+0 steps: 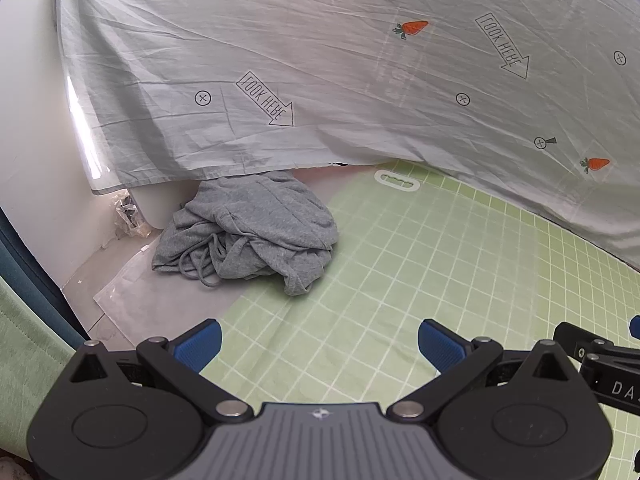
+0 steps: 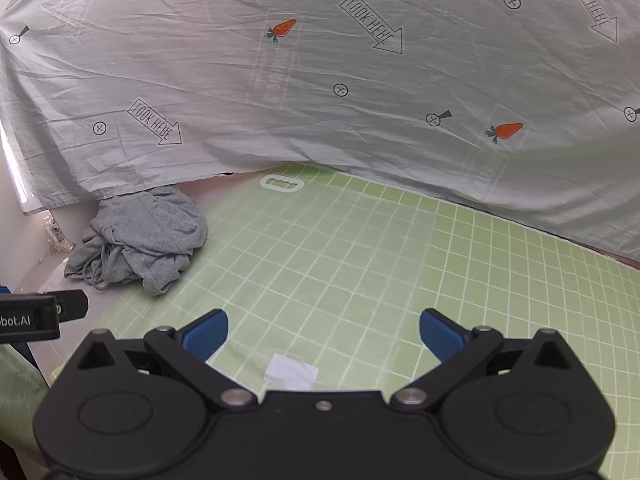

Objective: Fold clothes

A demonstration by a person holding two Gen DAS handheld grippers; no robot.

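Note:
A crumpled grey garment [image 1: 248,232] with a loose drawstring lies in a heap at the far left edge of the green grid mat [image 1: 420,280]. It also shows in the right wrist view [image 2: 140,240], at the left. My left gripper [image 1: 320,344] is open and empty, held above the mat's near edge, short of the heap. My right gripper [image 2: 324,334] is open and empty over the mat, to the right of the heap. The right gripper's side shows at the left wrist view's right edge [image 1: 600,364].
A pale sheet [image 1: 360,60] printed with carrots and "LOOK HERE" arrows hangs behind the mat. A white handle cut-out [image 1: 397,181] marks the mat's far edge. Clear plastic wrap [image 1: 128,216] lies left of the heap. A white label [image 2: 292,372] sits on the mat.

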